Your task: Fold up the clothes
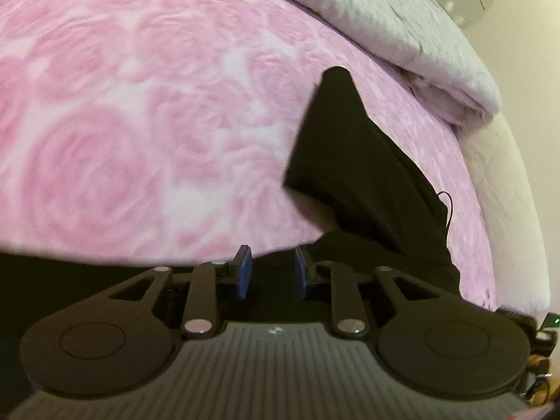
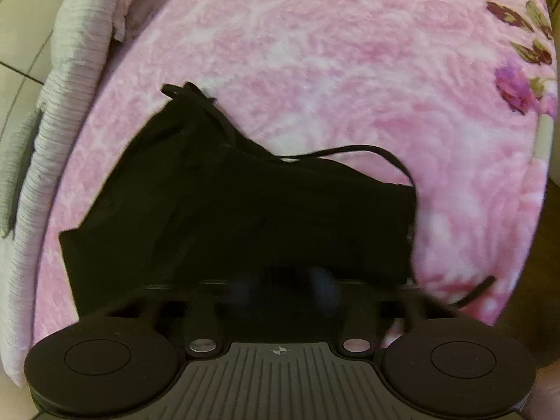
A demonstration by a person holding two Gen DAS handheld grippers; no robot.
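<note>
A black garment (image 1: 353, 161) with thin drawstrings lies on a pink rose-patterned blanket (image 1: 140, 122). In the left wrist view one narrow part runs up and away to the right, and its near edge spans the frame at my fingertips. My left gripper (image 1: 272, 270) has its blue pads (image 1: 244, 273) close together with black cloth between them. In the right wrist view the black garment (image 2: 245, 217) lies bunched directly ahead, with a cord (image 2: 353, 150) looping over the pink blanket (image 2: 350, 52). My right gripper (image 2: 285, 295) sits at the garment's near edge, its fingers blurred and dark against the cloth.
A folded grey-white quilt (image 1: 402, 35) lies along the far right edge of the bed, and the grey-white quilt (image 2: 66, 87) also shows at the left in the right wrist view. A pale wall (image 1: 525, 70) stands beyond it. Purple flowers (image 2: 518, 84) are printed on the blanket's right edge.
</note>
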